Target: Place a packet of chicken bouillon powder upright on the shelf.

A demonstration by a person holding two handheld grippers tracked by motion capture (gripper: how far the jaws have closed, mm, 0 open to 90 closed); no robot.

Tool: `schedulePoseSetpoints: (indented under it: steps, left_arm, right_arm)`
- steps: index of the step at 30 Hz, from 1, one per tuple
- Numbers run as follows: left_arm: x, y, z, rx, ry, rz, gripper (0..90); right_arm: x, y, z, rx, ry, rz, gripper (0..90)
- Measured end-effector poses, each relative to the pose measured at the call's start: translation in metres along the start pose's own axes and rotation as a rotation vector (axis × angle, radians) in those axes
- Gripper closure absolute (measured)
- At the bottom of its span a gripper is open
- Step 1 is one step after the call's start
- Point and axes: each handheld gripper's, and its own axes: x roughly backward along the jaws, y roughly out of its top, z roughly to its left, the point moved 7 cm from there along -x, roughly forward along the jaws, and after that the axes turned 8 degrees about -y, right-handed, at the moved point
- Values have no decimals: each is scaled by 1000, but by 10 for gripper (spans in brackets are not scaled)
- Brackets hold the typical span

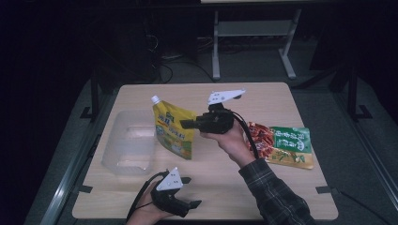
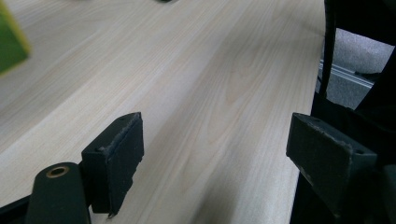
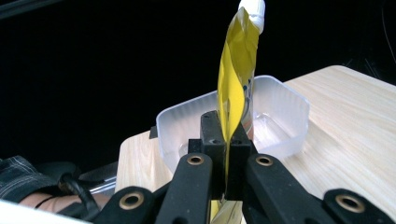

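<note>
Light wood-grain bench (image 1: 220, 187) in a dim room; grey floor around it, a metal stand frame (image 1: 253, 42) in the upper middle of the high view, cables on the floor behind the far edge.

On the bench: a clear plastic tub (image 1: 129, 143) at left of centre, a red and green snack packet (image 1: 281, 145) lying flat at right of centre.

Yellow spouted pouch (image 1: 174, 130) is upright in the middle of the high view, just right of the tub, white cap at its upper left corner. It sits directly left of the right gripper (image 1: 186, 124), whose jaws are pressed together on the pouch's right edge. In the right gripper view the pouch (image 3: 236, 84) rises edge-on from between the pinched pads, with the tub (image 3: 280, 116) behind it.

Right hand (image 1: 227, 138) comes up from the lower right in a plaid sleeve, forearm angled up and left, gripper pointing level toward frame left.

Left gripper (image 1: 187, 192) lies low at the bottom centre, near the bench's near edge, jaws spread with bare bench between them; the left hand (image 1: 145, 213) holds it from below.
</note>
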Motion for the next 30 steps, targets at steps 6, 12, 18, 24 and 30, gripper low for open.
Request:
schedulePoseSetpoints:
  steps: [6,12,18,24,30]
  left_arm:
    - [-1,-1,1,5,-1,-3,185]
    - [-1,-3,4,-7,5,14,185]
    - [-2,-4,4,-9,3,10,185]
    - [-1,-4,5,-6,-1,3,186]
    - [-1,-5,4,-16,-3,14,186]
  right_arm:
    - [-16,15,7,17,17,8,900]
    - [-34,27,14,27,47,11,900]
    - [-53,36,22,46,71,23,900]
    - [-73,43,31,57,94,32,900]
    - [-94,45,37,60,112,48,900]
